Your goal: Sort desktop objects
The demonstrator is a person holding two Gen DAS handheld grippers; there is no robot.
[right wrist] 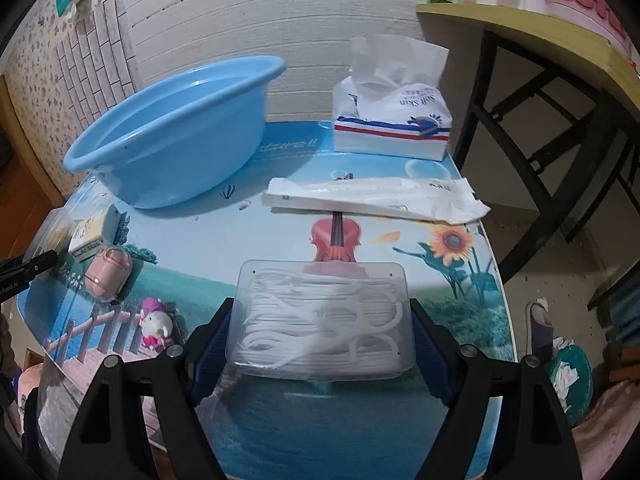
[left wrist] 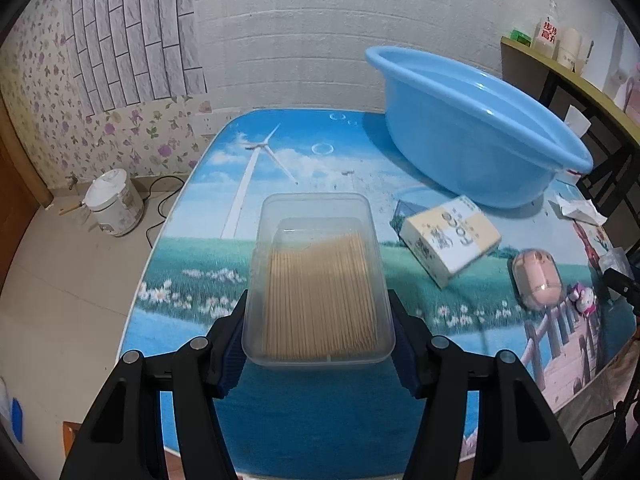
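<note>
Left gripper (left wrist: pixel 318 354) clamped on toothpick box (left wrist: pixel 318 280), long axis pointing ahead; right gripper (right wrist: pixel 320 344) clamped on floss box (right wrist: pixel 322 320). Blue basin (left wrist: pixel 472 136) ahead-right of toothpick box, ahead-left of floss box.

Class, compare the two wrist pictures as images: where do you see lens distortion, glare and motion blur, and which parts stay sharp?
Left wrist view: fisheye bends the table edge; the yellow carton is smeared by motion, the held toothpick box slightly soft; glare streaks the blue basin.
Right wrist view: dark corners, curved wall lines; the floss-pick box looks soft, the tissue pack fairly crisp.
</note>
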